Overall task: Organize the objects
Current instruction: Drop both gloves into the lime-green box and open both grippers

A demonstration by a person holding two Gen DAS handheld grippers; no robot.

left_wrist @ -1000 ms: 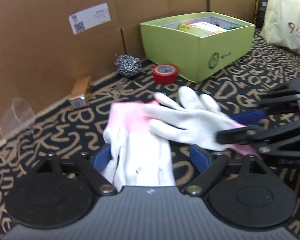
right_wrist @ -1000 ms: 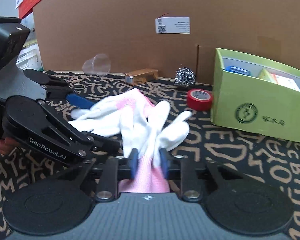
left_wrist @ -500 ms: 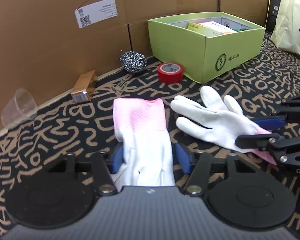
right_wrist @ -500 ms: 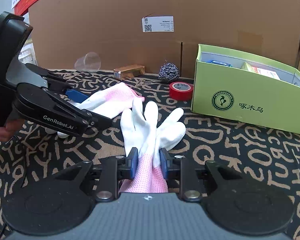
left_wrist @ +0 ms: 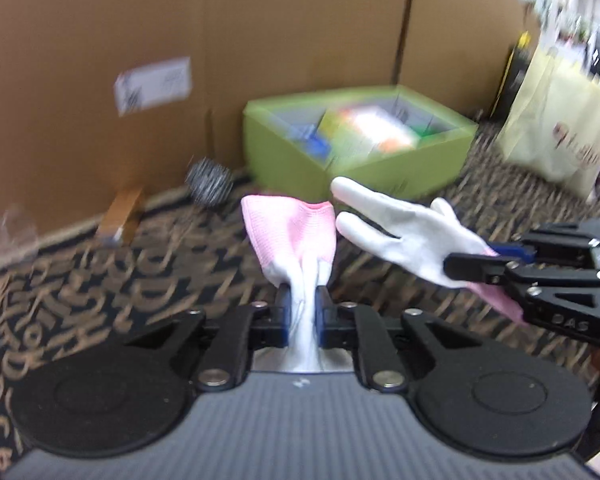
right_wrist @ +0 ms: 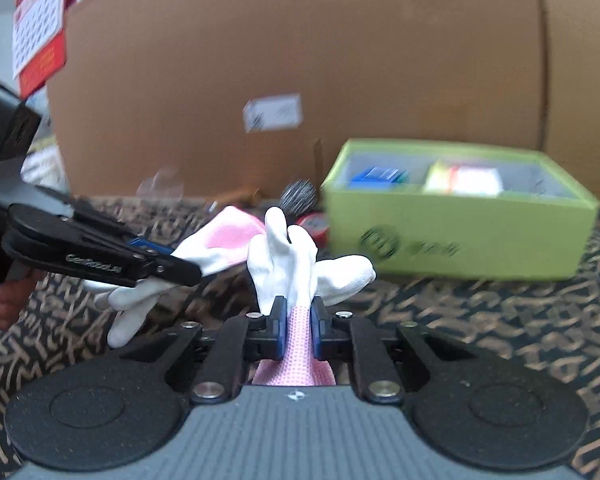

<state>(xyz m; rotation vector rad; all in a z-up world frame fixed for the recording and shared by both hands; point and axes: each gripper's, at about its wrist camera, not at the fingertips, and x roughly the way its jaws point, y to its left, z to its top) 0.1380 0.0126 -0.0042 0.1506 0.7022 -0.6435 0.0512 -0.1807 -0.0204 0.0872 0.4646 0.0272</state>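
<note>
My left gripper [left_wrist: 301, 307] is shut on the white finger end of one glove [left_wrist: 295, 240], whose pink cuff points away from me, lifted off the patterned cloth. My right gripper [right_wrist: 297, 322] is shut on the pink cuff of the second glove [right_wrist: 287, 260], whose white fingers stick up and forward. In the left wrist view the right gripper [left_wrist: 496, 258] holds that glove [left_wrist: 412, 236] in the air at the right. In the right wrist view the left gripper [right_wrist: 167, 258] holds its glove [right_wrist: 219, 246] at the left. The green box [right_wrist: 460, 236] stands behind.
The green box [left_wrist: 360, 148] holds several packets. A steel scourer [left_wrist: 209, 180], a small brown box [left_wrist: 121, 216] and a clear plastic cup [right_wrist: 161, 186] lie along the cardboard wall [left_wrist: 219, 40]. A red tape roll [right_wrist: 314, 224] sits by the box. A cream bag [left_wrist: 556, 128] stands at the right.
My left gripper has shut on its glove. Both gloves have been lifted off the cloth and both grippers have risen; the views are blurred with motion.
</note>
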